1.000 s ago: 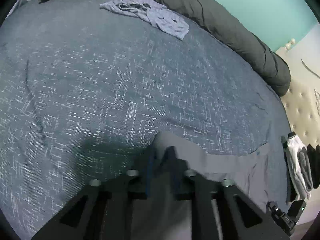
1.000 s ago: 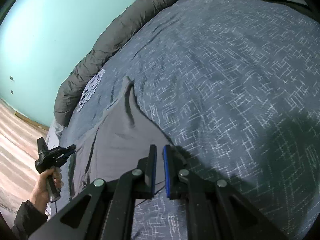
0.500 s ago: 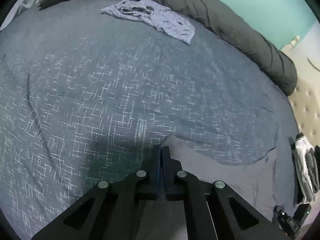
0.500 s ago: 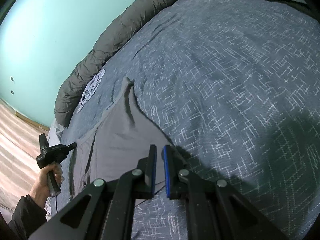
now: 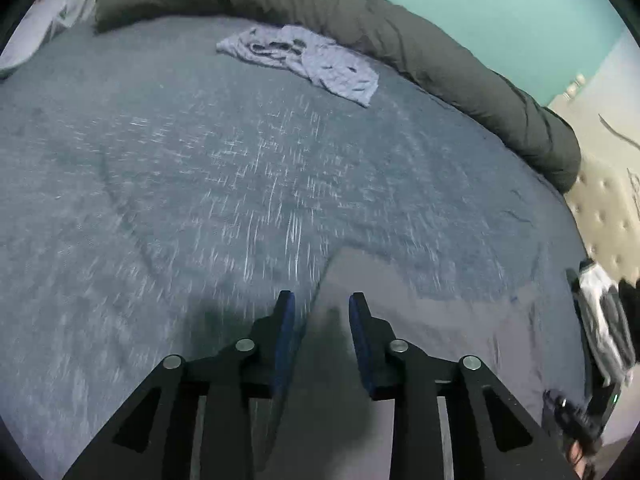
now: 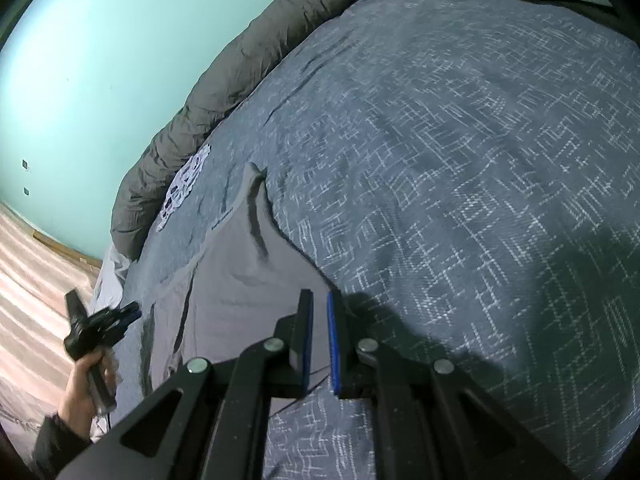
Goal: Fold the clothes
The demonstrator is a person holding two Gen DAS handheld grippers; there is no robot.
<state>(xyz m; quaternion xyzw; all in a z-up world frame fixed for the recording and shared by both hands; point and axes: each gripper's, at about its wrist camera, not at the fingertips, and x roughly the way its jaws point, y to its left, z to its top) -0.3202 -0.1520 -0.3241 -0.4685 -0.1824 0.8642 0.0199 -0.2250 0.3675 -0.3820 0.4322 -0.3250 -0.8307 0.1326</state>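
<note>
My left gripper (image 5: pixel 322 300) has two black plastic fingers (image 5: pixel 362 320) with dark blue pads on the inner faces, and the jaws are opening now. Each finger sits on black angular arms with triangle-shaped holes, joined by round silver screws (image 5: pixel 245 345). My right gripper (image 6: pixel 319 300) is built the same way: black arms, silver screw heads (image 6: pixel 274 344), and brighter blue pads. A thin dark cable (image 6: pixel 316 373) runs behind these pads. In the right wrist view, my hand (image 6: pixel 82 394) comes out of a dark sleeve (image 6: pixel 56 440) and is around a black handle.
</note>
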